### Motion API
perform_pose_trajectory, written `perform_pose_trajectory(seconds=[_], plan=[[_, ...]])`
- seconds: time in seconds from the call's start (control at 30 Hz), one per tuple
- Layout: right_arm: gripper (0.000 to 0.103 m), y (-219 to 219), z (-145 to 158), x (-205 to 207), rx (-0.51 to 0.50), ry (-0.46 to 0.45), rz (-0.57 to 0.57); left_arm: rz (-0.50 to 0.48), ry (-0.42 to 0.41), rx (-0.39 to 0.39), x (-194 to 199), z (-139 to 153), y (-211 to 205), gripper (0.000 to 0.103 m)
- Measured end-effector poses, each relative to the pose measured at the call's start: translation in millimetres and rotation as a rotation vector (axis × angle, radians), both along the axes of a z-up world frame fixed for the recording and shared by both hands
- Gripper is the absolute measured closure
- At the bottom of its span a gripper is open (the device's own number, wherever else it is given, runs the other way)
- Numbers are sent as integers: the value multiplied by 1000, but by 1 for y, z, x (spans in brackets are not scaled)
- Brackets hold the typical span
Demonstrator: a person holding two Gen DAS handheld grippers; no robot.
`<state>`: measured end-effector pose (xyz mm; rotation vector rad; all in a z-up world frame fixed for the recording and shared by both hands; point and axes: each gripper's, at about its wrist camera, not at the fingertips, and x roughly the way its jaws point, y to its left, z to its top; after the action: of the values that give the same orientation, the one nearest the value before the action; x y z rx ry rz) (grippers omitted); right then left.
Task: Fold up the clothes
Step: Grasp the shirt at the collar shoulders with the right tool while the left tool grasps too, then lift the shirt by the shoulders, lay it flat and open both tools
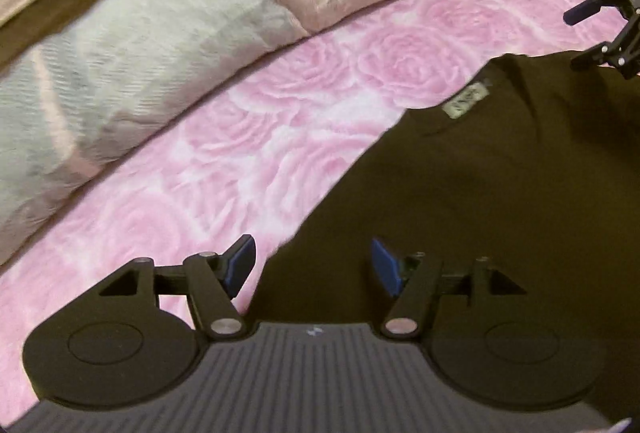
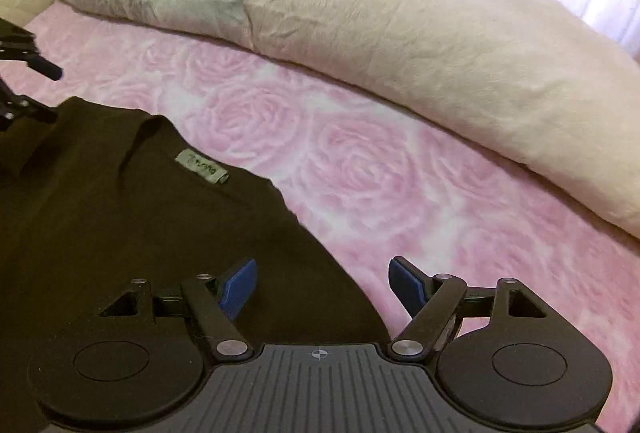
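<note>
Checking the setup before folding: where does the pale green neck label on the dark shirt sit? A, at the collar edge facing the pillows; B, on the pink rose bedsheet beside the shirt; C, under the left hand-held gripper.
A: the pale green neck label lies at the collar of the dark brown cotton shirt, on the side toward the beige and grey pillows.

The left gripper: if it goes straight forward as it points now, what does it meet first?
Probably the left edge of the dark shirt, which lies between the open fingers of the left gripper, on the pink rose bedsheet. Depth is unclear.

The dark shirt is matt, smooth cloth. At twelve o'clock the beige duvet looks crinkled; the rose-print sheet soft.
</note>
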<state>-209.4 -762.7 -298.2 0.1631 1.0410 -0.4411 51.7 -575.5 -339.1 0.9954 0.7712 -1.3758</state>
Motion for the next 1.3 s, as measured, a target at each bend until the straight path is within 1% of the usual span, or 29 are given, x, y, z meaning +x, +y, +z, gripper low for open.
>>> perform_pose_trajectory(seconds=[0.03, 0.07, 0.1, 0.13, 0.17, 0.2, 0.23, 0.27, 0.3, 0.5, 0.53, 0.6, 0.67, 0.73, 0.77, 0.8, 0.83, 0.87, 0.9, 0.97, 1.03, 1.1, 1.17, 1.23, 1.3], plan=[[26, -3, -7, 4, 8, 6, 9, -7, 14, 14, 4, -10, -7, 44], [26, -7, -15, 7, 18, 13, 20, -12, 30, 34, 7, -20, -13, 48], [29, -10, -22, 10, 32, 22, 29, -15, 49, 52, 10, -29, -17, 51], [50, -11, -29, 12, 43, 31, 30, -18, 72, 69, 13, -35, -18, 52], [57, -11, -36, 13, 51, 39, 27, -22, 92, 76, 15, -38, -18, 54], [57, -11, -42, 14, 60, 46, 25, -27, 109, 72, 16, -37, -16, 63], [66, -12, -45, 13, 63, 44, 9, -32, 127, 69, 18, -36, -14, 73], [75, -13, -44, 12, 68, 38, -16, -35, 135, 68, 19, -34, -12, 94], [98, -14, -41, 12, 72, 41, -43, -34, 132, 58, 21, -29, -13, 98], [100, -24, 18, 29, -71, -2, -51, -6, 91, -69, 38, 27, -21, 98], [100, -30, 24, 32, -90, -9, -58, 1, 79, -87, 41, 34, -25, 98], [100, -44, 33, 38, -124, -21, -80, 23, 53, -109, 48, 37, -36, 98], [100, -53, 28, 43, -146, -24, -99, 61, 44, -112, 54, 33, -44, 98], [99, -61, 19, 47, -154, -25, -121, 82, 34, -102, 53, 29, -36, 97], [99, -63, 11, 48, -136, -26, -132, 92, 30, -97, 53, 27, -31, 93], [95, -65, 3, 50, -118, -20, -140, 102, 25, -92, 52, 24, -27, 85], [59, -63, -3, 50, -122, -15, -149, 112, 20, -87, 52, 22, -23, 82], [39, -58, -5, 47, -143, -29, -167, 122, 15, -82, 51, 20, -19, 82], [21, -53, -6, 41, -166, -53, -189, 132, 10, -77, 51, 18, -15, 80], [21, -39, -6, 27, -155, -76, -211, 153, 0, -68, 50, 14, -7, 71], [21, -23, -6, 8, -130, -95, -235, 173, -10, -58, 49, 10, 1, 70], [21, -4, -5, -21, -78, -118, -289, 193, -19, -48, 48, 5, 9, 70], [21, 14, -4, -54, -17, -135, -344, 193, -13, -34, 37, 10, 29, 70], [21, 34, -7, -94, 34, -119, -396, 183, 23, -1, 20, 11, 56, 70], [21, 47, -17, -127, 80, -86, -446, 173, 44, 52, 1, 6, 79, 70]])
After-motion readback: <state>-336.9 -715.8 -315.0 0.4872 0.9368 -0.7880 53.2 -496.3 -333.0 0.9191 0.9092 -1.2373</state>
